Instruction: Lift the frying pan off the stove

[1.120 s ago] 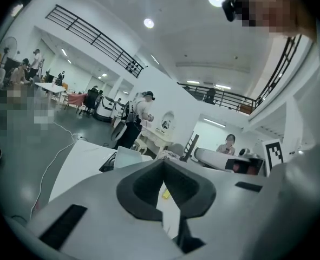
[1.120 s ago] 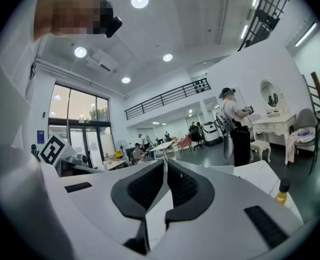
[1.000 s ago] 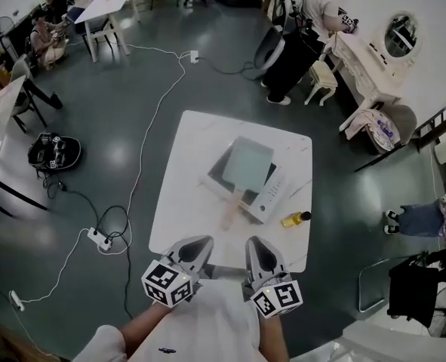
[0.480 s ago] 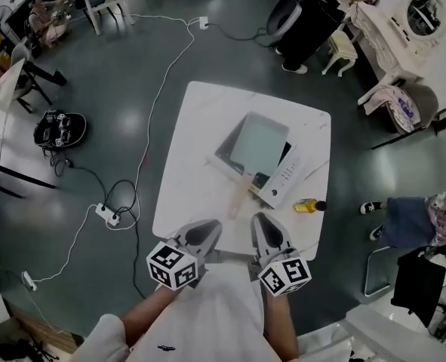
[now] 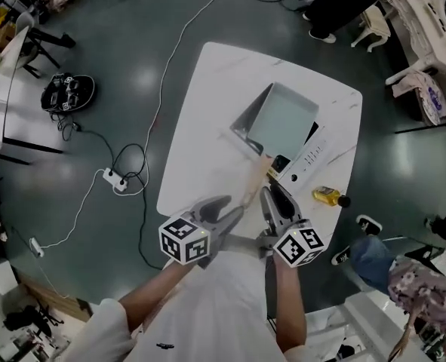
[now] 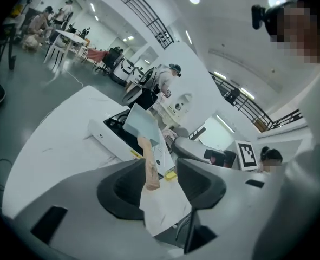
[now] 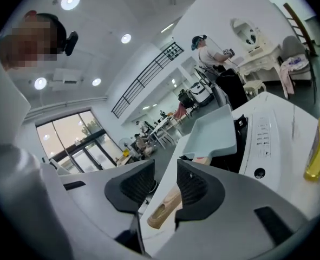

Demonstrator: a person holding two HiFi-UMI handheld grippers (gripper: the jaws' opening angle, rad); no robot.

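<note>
A square pale-green frying pan (image 5: 283,119) sits on a white induction stove (image 5: 315,151) on the white table (image 5: 200,142). Its wooden handle (image 5: 251,188) points toward me. My left gripper (image 5: 226,212) hovers over the table's near edge, just left of the handle end, its jaws opening with nothing gripped. In the left gripper view the handle (image 6: 148,164) shows ahead through that gripper's (image 6: 160,184) gap. My right gripper (image 5: 272,198) is just right of the handle, jaws opening. In the right gripper view the handle end (image 7: 164,209) lies below the gap of that gripper (image 7: 165,184), untouched.
A yellow bottle (image 5: 329,196) lies on the table right of the stove, close to my right gripper. A power strip and cables (image 5: 117,179) lie on the floor to the left. People and furniture are far behind the table.
Both grippers have moved forward over the table edge to either side of the pan handle. Their jaws have gone from shut to parted. The table now looks closer.
</note>
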